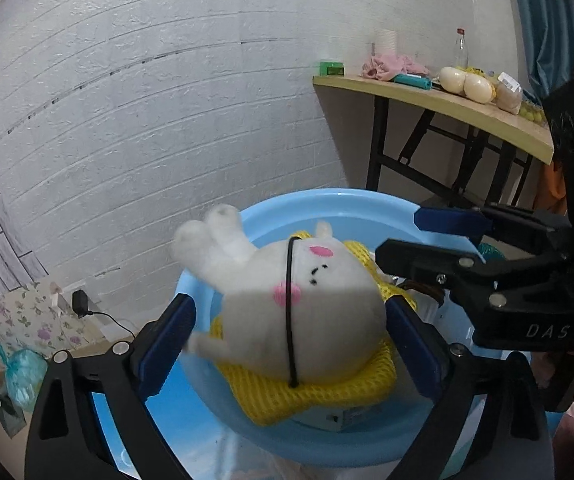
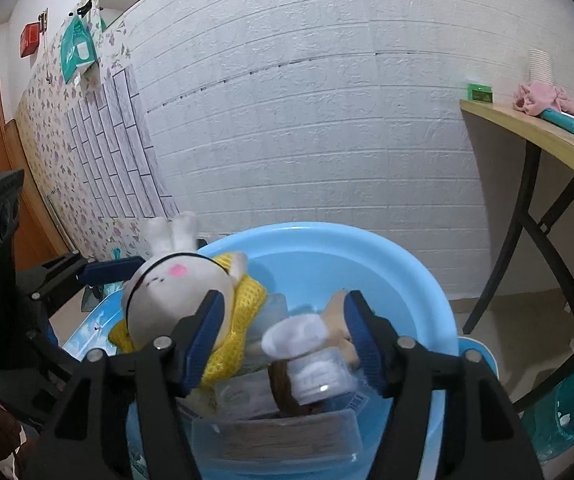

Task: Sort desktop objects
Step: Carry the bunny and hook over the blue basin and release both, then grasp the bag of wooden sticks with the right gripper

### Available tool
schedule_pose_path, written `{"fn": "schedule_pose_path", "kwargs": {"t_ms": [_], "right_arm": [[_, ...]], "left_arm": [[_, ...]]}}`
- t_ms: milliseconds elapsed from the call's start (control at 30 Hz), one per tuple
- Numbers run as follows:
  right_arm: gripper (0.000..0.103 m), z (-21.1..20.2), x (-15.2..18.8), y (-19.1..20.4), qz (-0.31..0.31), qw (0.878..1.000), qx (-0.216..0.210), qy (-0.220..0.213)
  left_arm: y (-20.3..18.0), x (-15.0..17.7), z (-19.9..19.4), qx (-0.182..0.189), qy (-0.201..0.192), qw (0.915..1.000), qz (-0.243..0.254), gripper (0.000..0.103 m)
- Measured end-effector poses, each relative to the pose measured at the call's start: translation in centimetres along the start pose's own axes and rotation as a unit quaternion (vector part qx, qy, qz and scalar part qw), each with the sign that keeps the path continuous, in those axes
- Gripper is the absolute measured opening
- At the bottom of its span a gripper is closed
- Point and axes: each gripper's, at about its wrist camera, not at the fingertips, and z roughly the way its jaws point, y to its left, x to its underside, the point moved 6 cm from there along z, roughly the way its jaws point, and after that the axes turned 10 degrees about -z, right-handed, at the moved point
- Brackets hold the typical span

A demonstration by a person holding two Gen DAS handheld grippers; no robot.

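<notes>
A white plush rabbit point(image 1: 307, 304) in a yellow knit cover point(image 1: 327, 396) lies on its back on top of a light blue basin point(image 1: 327, 200). My left gripper point(image 1: 291, 344) straddles the rabbit's body with its blue pads wide apart and a gap on the left side: open. In the right wrist view the rabbit point(image 2: 175, 292) sits at the left of the basin point(image 2: 327, 236). A small doll point(image 2: 299, 340) with a white cap and brown hair lies on a clear plastic box point(image 2: 287, 436). My right gripper point(image 2: 283, 340) stands open around the doll, its left pad clear of it.
A wooden table point(image 1: 467, 104) on black legs stands at the right with a pink cloth point(image 2: 543, 100), a green box point(image 2: 481, 92), a bottle point(image 1: 461, 46) and food bags. A teal bin point(image 2: 567, 412) sits under it. The white brick wall is close behind the basin.
</notes>
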Motion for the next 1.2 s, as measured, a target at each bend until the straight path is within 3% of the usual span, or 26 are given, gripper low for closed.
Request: {"fn": "schedule_pose_path", "kwargs": {"t_ms": [333, 667, 867, 1133, 1200], "right_arm": [[0.063, -2.5, 1.0, 1.4, 0.002, 1.000, 0.003, 0.005], [0.063, -6.3, 3.4, 3.7, 0.017, 1.000, 0.009, 0.004], [0.063, -7.4, 5.4, 6.4, 0.014, 1.000, -0.001, 0.015], [0.063, -6.0, 8.2, 10.0, 0.009, 0.998, -0.025, 0.061], [0.063, -5.1, 8.6, 10.9, 0.001, 0.997, -0.031, 0.072]], "left_arm": [[1.8, 0.9, -3.9, -0.018, -0.020, 0.9994, -0.023, 0.097], [5.2, 6.8, -7.5, -0.039, 0.002, 0.9967, -0.072, 0.097], [6.2, 10.3, -7.6, -0.038, 0.026, 0.9945, -0.094, 0.097], [7.9, 13.6, -8.1, -0.041, 0.043, 0.9911, -0.120, 0.097], [8.3, 13.9, -8.1, -0.048, 0.044, 0.9906, -0.120, 0.091]]}}
